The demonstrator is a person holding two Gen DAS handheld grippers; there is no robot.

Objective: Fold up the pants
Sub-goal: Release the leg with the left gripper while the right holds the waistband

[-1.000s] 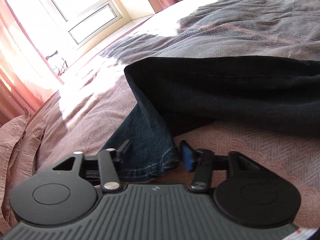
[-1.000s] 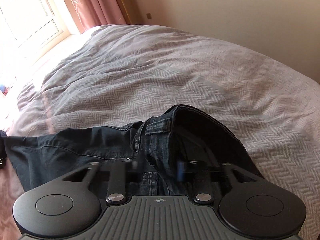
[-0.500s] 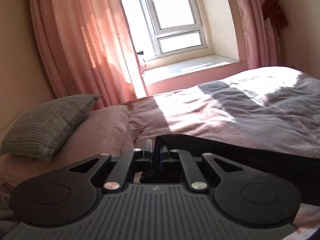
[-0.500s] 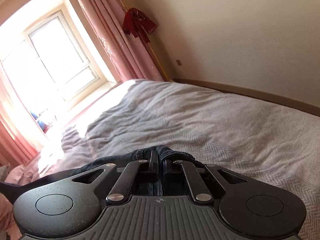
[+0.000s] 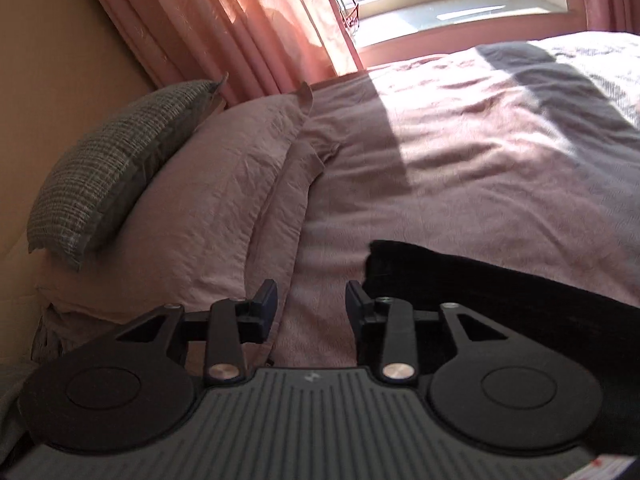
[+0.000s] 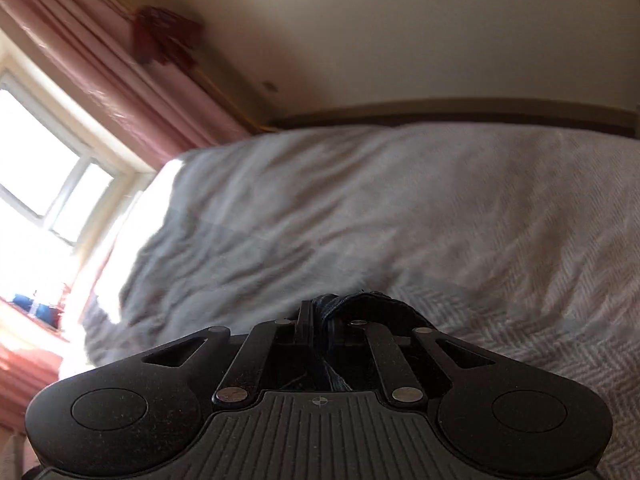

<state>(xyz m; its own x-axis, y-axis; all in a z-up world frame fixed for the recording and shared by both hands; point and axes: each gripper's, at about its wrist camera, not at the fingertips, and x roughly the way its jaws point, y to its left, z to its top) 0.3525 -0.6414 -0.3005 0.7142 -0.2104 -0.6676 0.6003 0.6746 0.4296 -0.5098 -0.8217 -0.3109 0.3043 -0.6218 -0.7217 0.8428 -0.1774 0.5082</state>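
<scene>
Two hand-held grippers work over the bed (image 5: 460, 160). The left hand-held gripper (image 5: 312, 304) is opening with nothing between its fingers, the dark pants (image 5: 500, 300) lying on the bed just beside its right finger. The right hand-held gripper (image 6: 318, 320) is beginning to open, denim of the pants still pinched between its fingers.

Left hand-held gripper (image 5: 311, 300): jaws opening, nothing between. Right hand-held gripper (image 6: 320, 320): jaws opening, apparently pinching dark denim.

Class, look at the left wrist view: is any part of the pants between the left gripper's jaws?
No. The left gripper has its jaws opening over bare pink bedspread, and the dark pants lie off to one side.
</scene>
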